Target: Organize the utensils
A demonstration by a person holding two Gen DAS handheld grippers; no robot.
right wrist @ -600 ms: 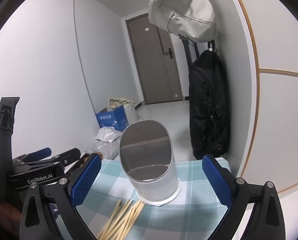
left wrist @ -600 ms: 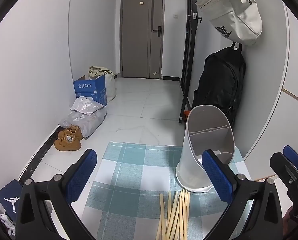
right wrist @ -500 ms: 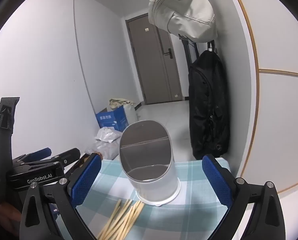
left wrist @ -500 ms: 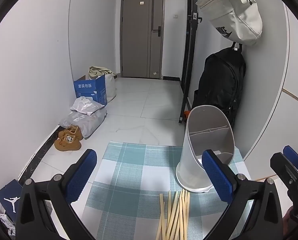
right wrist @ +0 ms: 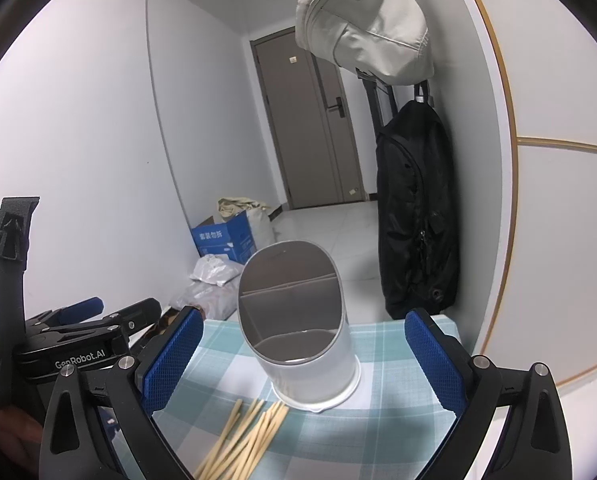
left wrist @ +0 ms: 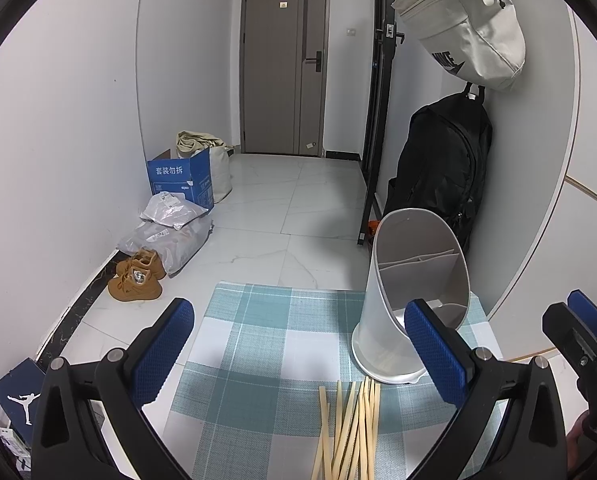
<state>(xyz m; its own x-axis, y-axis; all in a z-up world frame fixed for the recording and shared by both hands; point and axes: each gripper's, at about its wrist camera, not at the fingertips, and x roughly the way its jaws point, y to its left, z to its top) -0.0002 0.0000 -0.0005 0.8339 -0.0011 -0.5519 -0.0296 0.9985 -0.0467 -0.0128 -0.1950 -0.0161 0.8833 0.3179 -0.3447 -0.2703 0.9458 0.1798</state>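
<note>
Here, left gripper (left wrist: 298, 352) spread wide, nothing between pads, above checked cloth (left wrist: 258, 344). Wooden chopsticks (left wrist: 350, 424) loose on cloth, just before white utensil holder (left wrist: 402, 320) standing upright. Right gripper (right wrist: 302, 360) likewise wide apart, empty, facing holder.

I see a table under a teal-and-white checked cloth (left wrist: 274, 320). On the cloth stands a white utensil holder (left wrist: 402, 300), upright, with a slanted opening. Just in front of its base lies a loose bundle of wooden chopsticks (left wrist: 350, 428), fanned out.
</note>
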